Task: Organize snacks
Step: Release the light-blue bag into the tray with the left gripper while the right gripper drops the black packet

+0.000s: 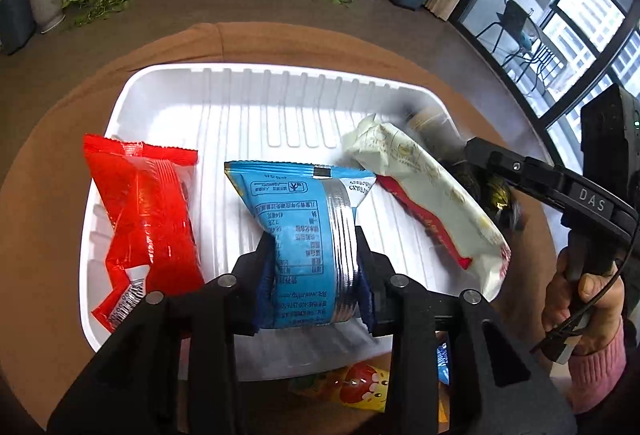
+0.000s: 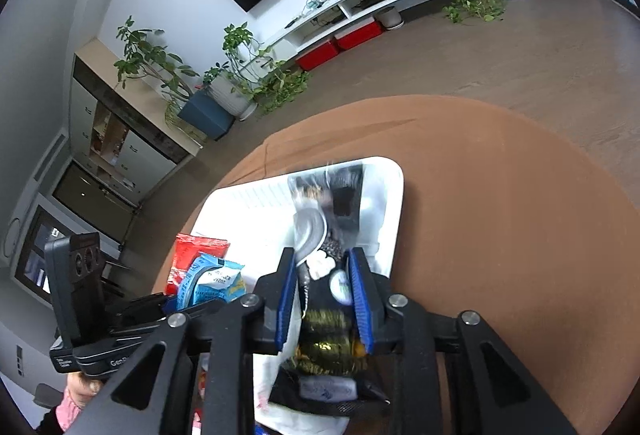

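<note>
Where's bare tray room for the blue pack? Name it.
Free: the tray's far ribbed floor, beyond the red pack and blue pack; also the strip between them. Crowded: right side, with the white pack and black pack.

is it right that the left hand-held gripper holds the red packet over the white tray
Not quite: in the left wrist view the left hand-held gripper holds the blue packet over the white tray. The red packet lies in the tray.
</note>
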Demonstrator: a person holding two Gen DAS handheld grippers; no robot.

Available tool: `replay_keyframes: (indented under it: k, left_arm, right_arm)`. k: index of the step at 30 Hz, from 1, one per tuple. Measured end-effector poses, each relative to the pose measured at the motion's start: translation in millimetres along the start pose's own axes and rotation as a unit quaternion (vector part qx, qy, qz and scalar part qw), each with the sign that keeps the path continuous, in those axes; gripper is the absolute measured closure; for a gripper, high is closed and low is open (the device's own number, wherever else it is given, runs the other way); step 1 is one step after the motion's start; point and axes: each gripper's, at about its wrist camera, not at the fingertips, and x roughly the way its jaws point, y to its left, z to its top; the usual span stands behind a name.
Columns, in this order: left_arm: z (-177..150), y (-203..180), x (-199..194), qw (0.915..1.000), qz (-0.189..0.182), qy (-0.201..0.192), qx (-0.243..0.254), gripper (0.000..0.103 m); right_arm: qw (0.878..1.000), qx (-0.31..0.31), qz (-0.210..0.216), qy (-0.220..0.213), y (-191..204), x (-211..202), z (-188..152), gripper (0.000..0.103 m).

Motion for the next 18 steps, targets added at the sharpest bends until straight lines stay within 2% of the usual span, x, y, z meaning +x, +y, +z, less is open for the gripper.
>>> replay_keyframes:
  k: [5, 7, 11, 18]
  left_arm:
    - [-1.1, -1.4, 6.7, 1.0, 0.0, -0.004, -0.003, 0.069]
    - [-0.6, 0.7, 3.4, 1.0, 0.0, -0.007, -0.005, 0.068]
    - [-0.9, 1.9, 2.3, 0.9999, 0.007, -0.015, -0.004, 0.064]
    - [-2.7, 5.1, -8.6, 0.9995, 0.005, -0.029, -0.012, 0.063]
  right_arm:
    - [1.0, -0.009, -0.008, -0.006, 1.1, -3.6, -1.0, 0.071]
    - [1.0, -0.009, -0.01, -0.009, 2.5, -6.2, -3.9, 0.067]
    - [1.0, -0.013, -0.01, -0.017, 7.4, -15.8, -8.2, 0.066]
    - [0.999, -0.033, -0.012, -0.037, 21.5, -38.0, -13.3, 0.061]
